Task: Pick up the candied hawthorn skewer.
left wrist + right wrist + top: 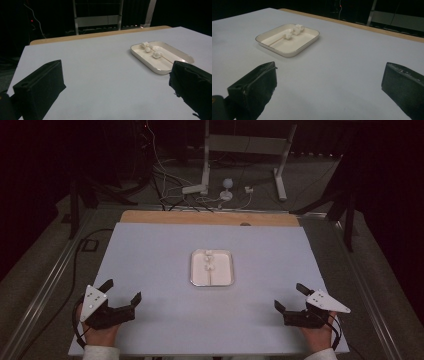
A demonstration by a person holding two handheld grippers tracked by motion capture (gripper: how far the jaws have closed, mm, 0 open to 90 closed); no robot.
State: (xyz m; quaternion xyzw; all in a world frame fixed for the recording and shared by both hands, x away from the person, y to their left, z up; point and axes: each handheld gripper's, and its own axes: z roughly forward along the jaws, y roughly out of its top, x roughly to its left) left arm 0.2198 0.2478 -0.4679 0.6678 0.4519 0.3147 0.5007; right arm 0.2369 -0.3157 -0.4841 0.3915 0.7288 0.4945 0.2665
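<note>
A shallow white tray lies in the middle of the pale table. Small white lumps and a thin white stick rest in its far half. The tray sits ahead and to the right in the left gripper view, and the tray sits ahead and to the left in the right gripper view. My left gripper rests near the front left of the table, open and empty. Near the front right, my right gripper is open too, with nothing between its jaws. Both stand well short of the tray.
The pale sheet covers a wooden tabletop whose far strip shows bare. Beyond it stand a white stand and loose cables on the floor. A black cable runs down the table's left side.
</note>
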